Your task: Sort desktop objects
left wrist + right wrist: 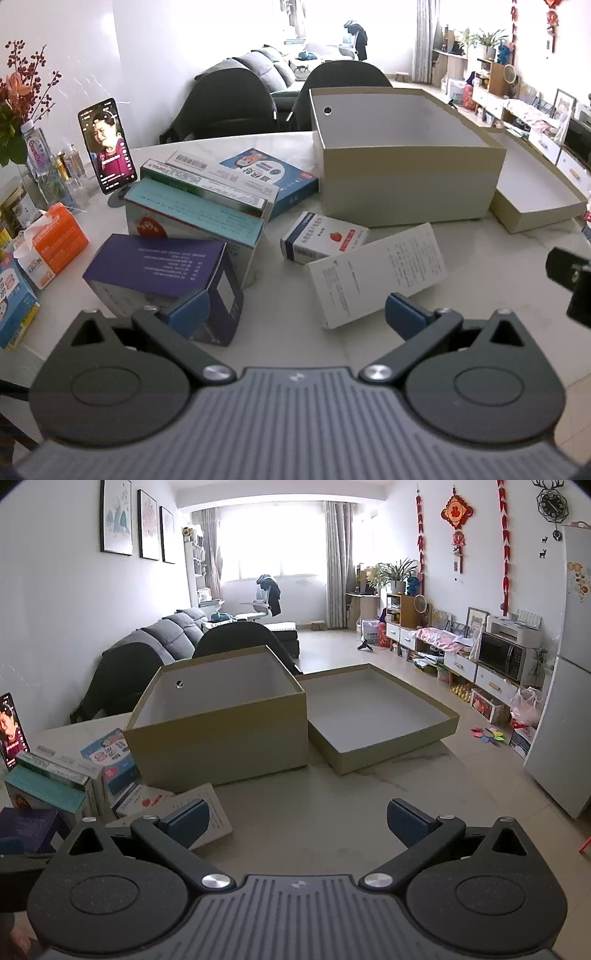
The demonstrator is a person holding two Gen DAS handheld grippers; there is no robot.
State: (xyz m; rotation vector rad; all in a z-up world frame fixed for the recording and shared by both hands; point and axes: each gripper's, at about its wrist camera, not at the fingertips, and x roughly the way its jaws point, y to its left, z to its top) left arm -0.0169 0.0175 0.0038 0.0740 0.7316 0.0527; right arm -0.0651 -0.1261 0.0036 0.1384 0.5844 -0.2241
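Note:
An open tan cardboard box (406,184) stands on the table, empty inside, with its lid (535,199) lying open side up to its right. Several medicine boxes lie left of it: a purple box (155,273), a teal-topped box (192,218), a green-edged box (207,188), a blue cartoon box (269,173), a small strawberry box (325,240) and a white flat box (376,273). My left gripper (295,314) is open and empty, just short of the purple and white boxes. My right gripper (297,821) is open and empty, facing the tan box (221,738) and lid (380,716).
A phone on a stand (107,147) plays video at the back left. An orange tissue pack (51,243), bottles and a flower vase (37,155) crowd the left edge. Two dark chairs (229,103) stand behind the table. The right gripper's body (572,284) shows at the right edge.

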